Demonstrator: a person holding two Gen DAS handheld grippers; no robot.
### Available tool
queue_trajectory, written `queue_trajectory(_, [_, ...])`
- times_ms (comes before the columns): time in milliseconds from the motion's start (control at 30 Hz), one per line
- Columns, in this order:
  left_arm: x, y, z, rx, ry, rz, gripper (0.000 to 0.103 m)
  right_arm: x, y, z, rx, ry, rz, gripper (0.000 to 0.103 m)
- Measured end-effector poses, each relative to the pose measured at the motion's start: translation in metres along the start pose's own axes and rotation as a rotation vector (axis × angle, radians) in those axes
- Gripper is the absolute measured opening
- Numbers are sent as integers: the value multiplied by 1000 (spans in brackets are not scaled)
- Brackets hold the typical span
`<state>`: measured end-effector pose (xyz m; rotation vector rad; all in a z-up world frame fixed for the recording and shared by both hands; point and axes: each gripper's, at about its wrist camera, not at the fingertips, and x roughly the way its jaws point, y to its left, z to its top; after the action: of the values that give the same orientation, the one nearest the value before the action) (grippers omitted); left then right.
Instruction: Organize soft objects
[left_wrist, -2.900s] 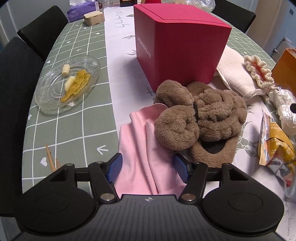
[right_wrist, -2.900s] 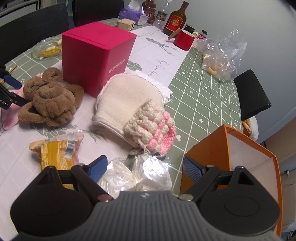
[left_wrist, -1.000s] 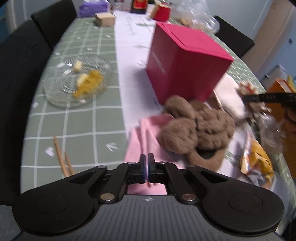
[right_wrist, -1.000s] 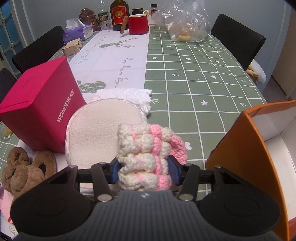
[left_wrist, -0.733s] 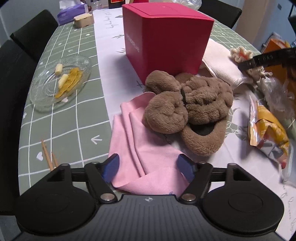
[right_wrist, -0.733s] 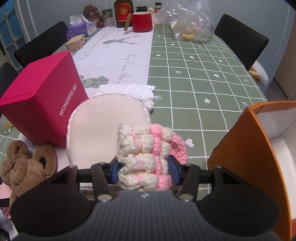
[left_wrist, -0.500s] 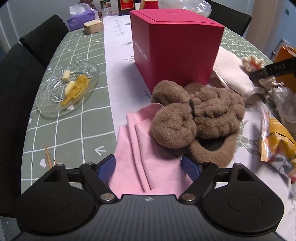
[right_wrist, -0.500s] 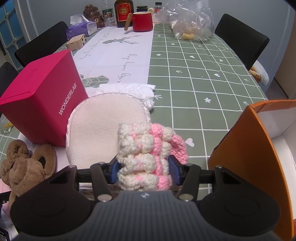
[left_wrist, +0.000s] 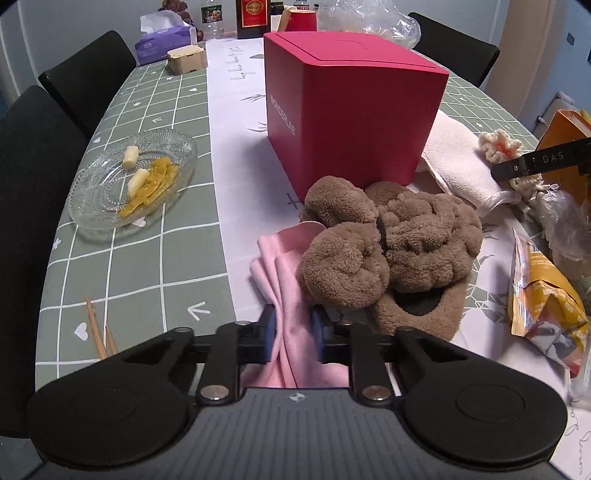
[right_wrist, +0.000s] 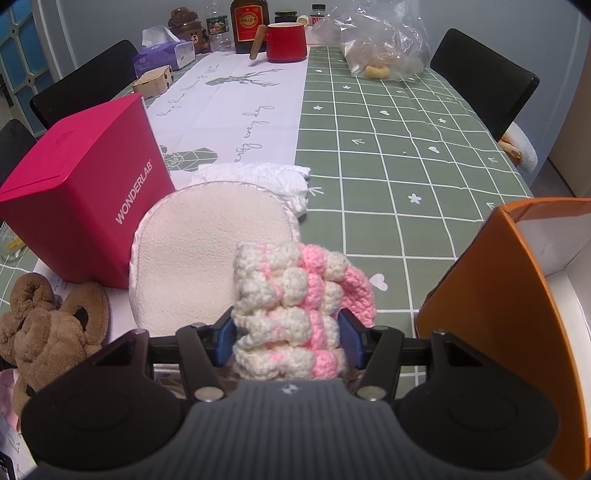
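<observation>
My left gripper (left_wrist: 293, 330) is shut on the near edge of a pink cloth (left_wrist: 286, 291) that lies on the table under a brown plush slipper pile (left_wrist: 391, 240). My right gripper (right_wrist: 288, 341) is shut on a pink-and-cream crochet piece (right_wrist: 295, 302), which rests beside a cream mitt (right_wrist: 210, 251). The crochet piece (left_wrist: 500, 146) and the mitt (left_wrist: 458, 166) also show at the right in the left wrist view. The brown slippers (right_wrist: 44, 325) show at the lower left in the right wrist view.
A red box (left_wrist: 354, 99) stands behind the slippers. An orange box (right_wrist: 491, 295) is open at the right. A glass dish (left_wrist: 133, 181) with food and chopsticks (left_wrist: 98, 332) lie left. A snack bag (left_wrist: 546, 299) and crumpled plastic (left_wrist: 565, 221) lie right. Bottles and a red pot (right_wrist: 286, 37) stand far back.
My left gripper's jaws have closed in on the pink cloth's near edge. My right gripper stays clamped on the crochet piece, hardly moved.
</observation>
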<state>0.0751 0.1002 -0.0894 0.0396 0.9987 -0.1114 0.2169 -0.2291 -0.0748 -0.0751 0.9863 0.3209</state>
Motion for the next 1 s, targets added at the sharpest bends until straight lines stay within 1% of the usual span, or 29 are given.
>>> queue_trajectory(33, [0,1,0,-3,5,-4,7,-1,0,0,-1,-3,3,55])
queue_trajectory(167, [-6,6,1,4,14,13,6,-4,-2,1,-2,-11,5,51])
queue_trajectory(233, [-13,13,4,-21,4,12,5,-6,-4,2,3,-15,10,50])
queue_trajectory(433, [-39,33,12,-103,-51,36,5,-17,-8,5,18,-32,38,49])
queue_trajectory(567, [-61,36,24,-110,-118,59,5,-30,-7,6,9,-55,47,49])
queue_trajectory(667, [-79,38,33,-153,-175,16,5,-42,-5,7,-9,-81,49,49])
queue_trajectory(767, [-92,29,40,-152,-214,-5,5,-54,-3,9,-16,-99,64,49])
queue_trajectory(1000, [-102,-9,50,-92,-242,-64,5,-83,-4,6,-55,-140,70,49])
